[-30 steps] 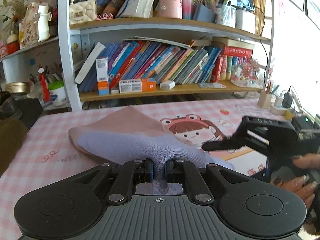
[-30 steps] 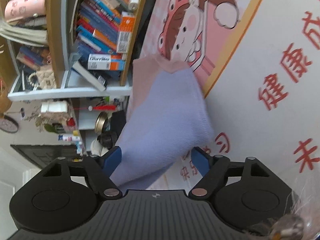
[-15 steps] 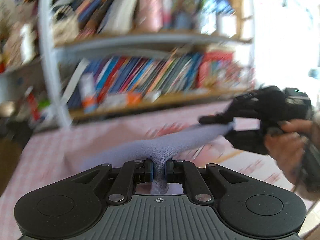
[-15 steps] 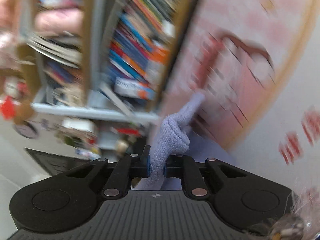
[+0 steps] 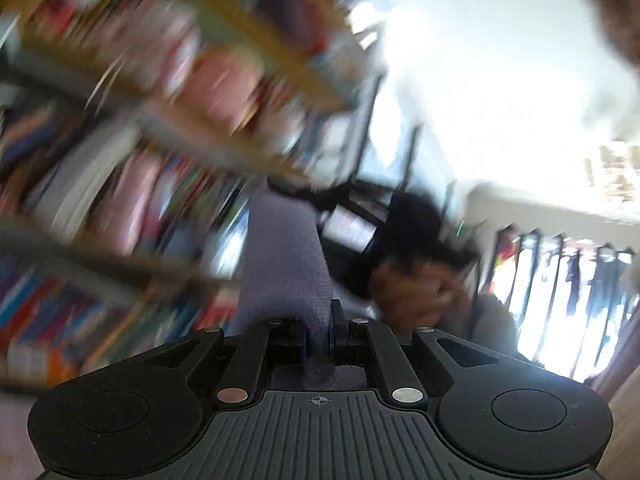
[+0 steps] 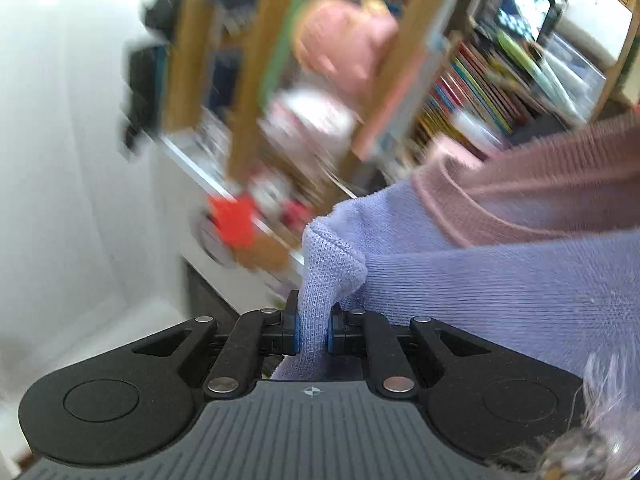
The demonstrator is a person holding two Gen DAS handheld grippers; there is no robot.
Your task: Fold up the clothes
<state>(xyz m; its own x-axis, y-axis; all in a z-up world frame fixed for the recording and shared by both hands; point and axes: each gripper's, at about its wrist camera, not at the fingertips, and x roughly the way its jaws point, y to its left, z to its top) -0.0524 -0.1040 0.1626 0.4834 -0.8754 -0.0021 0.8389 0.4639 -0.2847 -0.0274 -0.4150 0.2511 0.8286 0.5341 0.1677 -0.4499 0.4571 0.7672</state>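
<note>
Left hand-held gripper (image 5: 319,340): clenched on a fold of the lilac garment (image 5: 286,268), bottom centre of its frame.
Right hand-held gripper (image 6: 313,332): clamped on another pinch of the same knit, lilac with a pink band (image 6: 540,196).
Garment: raised between both, filling the right view's right side.
Behind: blurred bookshelf (image 6: 472,92), upper frame.

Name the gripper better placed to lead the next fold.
Right, probably. The right gripper pinches a corner of the garment, whose body shows clearly beside it. The left gripper also grips cloth, but its view is blurred.
</note>
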